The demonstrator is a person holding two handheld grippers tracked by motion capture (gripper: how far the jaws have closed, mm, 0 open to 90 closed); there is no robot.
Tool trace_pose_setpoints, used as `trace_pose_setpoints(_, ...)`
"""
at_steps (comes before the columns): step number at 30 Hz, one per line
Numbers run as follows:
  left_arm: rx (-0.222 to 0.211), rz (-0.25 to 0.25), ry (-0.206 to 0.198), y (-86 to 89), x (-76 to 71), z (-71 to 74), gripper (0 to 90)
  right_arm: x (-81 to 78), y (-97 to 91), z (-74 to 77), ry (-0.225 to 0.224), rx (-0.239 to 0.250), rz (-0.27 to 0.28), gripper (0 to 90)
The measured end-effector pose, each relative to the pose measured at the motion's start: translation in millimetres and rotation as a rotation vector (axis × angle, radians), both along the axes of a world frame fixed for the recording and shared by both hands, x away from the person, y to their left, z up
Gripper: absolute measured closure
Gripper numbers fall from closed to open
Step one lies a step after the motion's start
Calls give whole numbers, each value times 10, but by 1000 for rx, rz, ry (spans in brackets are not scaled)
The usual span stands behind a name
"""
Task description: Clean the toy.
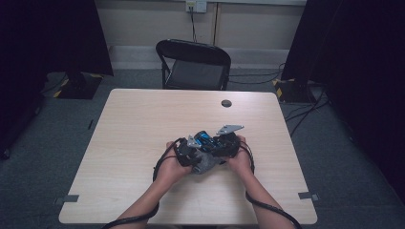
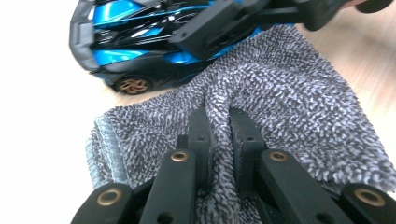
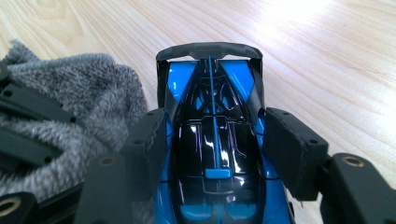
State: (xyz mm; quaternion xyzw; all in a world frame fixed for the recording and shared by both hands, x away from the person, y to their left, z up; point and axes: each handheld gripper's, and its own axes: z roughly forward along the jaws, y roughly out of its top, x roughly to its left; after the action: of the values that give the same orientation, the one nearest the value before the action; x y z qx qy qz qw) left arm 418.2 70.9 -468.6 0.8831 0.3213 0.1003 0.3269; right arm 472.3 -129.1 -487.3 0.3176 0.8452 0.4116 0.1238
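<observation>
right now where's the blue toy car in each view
high view: the blue toy car sits at table centre, between the two hands.
left gripper view: top left, side on, behind the grey cloth.
right gripper view: centre, seen from above, between the jaws of the right hand-held gripper.
shared landmark: the grey cloth, which lies right beside the car and is pinched by the left hand-held gripper.

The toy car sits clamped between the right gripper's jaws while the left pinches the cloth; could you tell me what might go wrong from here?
The left gripper pinches only a thin fold of the grey cloth, so that fold could slip free during wiping. The right gripper presses on the toy car at its glossy sides; it might twist or pop out. The cloth could also snag the car's rear wing.
</observation>
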Motion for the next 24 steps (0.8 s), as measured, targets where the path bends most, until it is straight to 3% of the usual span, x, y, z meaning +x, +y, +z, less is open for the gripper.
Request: trace_pose_setpoints(24, 18, 64, -4, 198, 108, 7, 810, -3, 1, -1, -1, 0, -2, 406)
